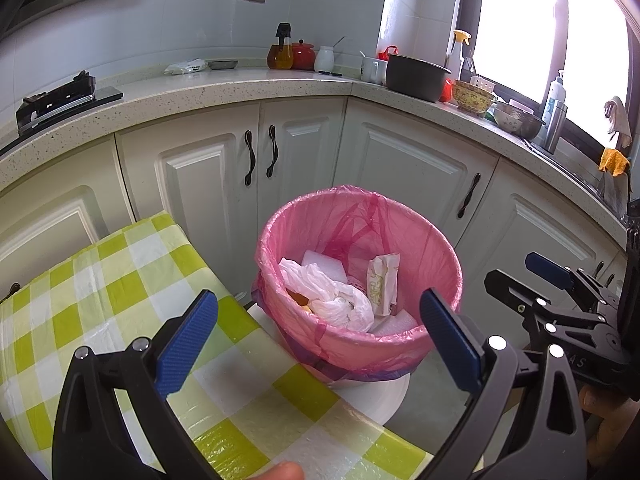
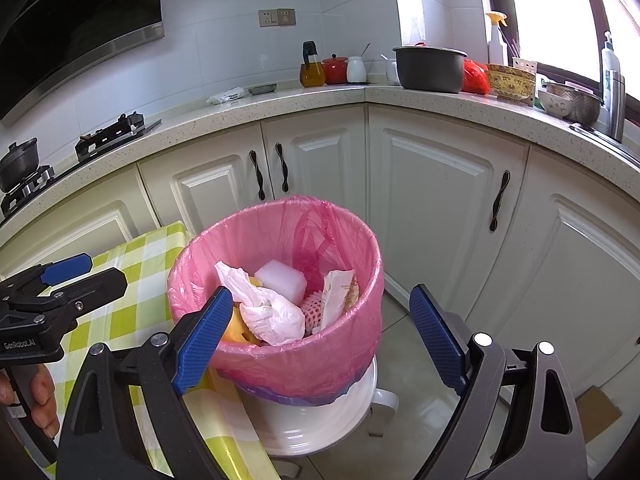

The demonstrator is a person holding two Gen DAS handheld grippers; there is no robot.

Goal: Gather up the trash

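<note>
A white trash bin lined with a pink bag (image 1: 360,354) stands on the floor beside the checked table. Inside lie a crumpled white plastic bag (image 1: 332,296), white foam (image 1: 322,262) and a printed wrapper (image 1: 382,280). My left gripper (image 1: 318,340) hovers open over the table's corner with nothing between its fingers, the bin just ahead. My right gripper (image 2: 320,344) is open and holds nothing, with the bin (image 2: 288,368) between and beyond its fingers. The right wrist view also shows the plastic bag (image 2: 268,312), foam (image 2: 280,280), wrapper (image 2: 340,296), pink fruit net (image 2: 312,308) and orange peel (image 2: 236,326).
The table with a green-and-white checked cloth (image 1: 100,300) lies left of the bin. White cabinets (image 2: 440,200) and a speckled counter (image 1: 240,88) wrap round behind, carrying a stove (image 2: 108,136), a pot (image 2: 430,68), bowls and bottles. A cardboard piece (image 2: 600,408) lies on the tiled floor.
</note>
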